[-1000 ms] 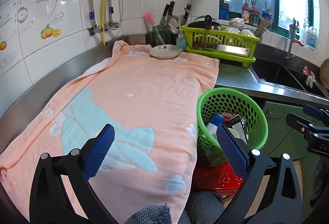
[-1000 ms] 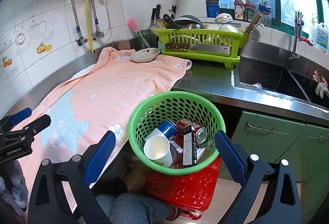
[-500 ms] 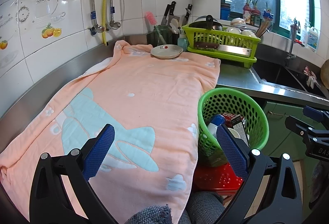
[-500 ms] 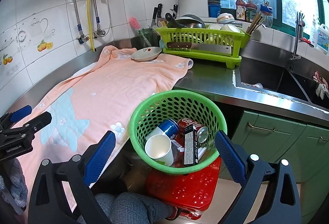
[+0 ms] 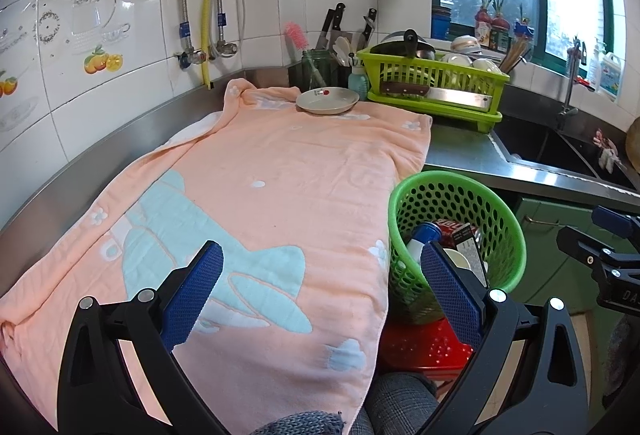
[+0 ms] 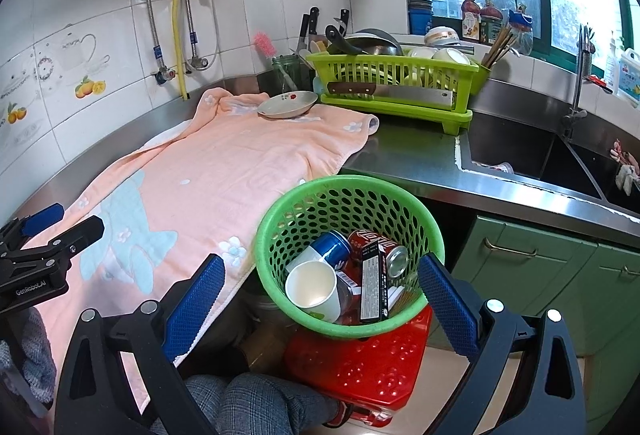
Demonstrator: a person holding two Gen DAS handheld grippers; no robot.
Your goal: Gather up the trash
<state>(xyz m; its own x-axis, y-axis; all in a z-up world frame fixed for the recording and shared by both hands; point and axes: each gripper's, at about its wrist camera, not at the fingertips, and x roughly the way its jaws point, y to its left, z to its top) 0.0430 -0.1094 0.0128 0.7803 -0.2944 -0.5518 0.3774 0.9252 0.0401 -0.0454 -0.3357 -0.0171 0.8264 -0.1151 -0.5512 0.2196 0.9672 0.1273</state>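
Off the front edge of the surface (image 6: 408, 155), on a red stool (image 6: 360, 371), my basket (image 6: 348, 195) holds the trash (image 6: 344, 271); both hand-held grippers, left (image 5: 320, 287) and right (image 6: 320, 291), gape empty.

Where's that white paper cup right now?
In the right wrist view, the paper cup lies tipped inside the green basket, at its front left, beside the blue can and the black box.

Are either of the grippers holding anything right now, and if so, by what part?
Nothing is held. The left gripper and the right gripper both stand open with bare pads; the trash lies in the green basket.
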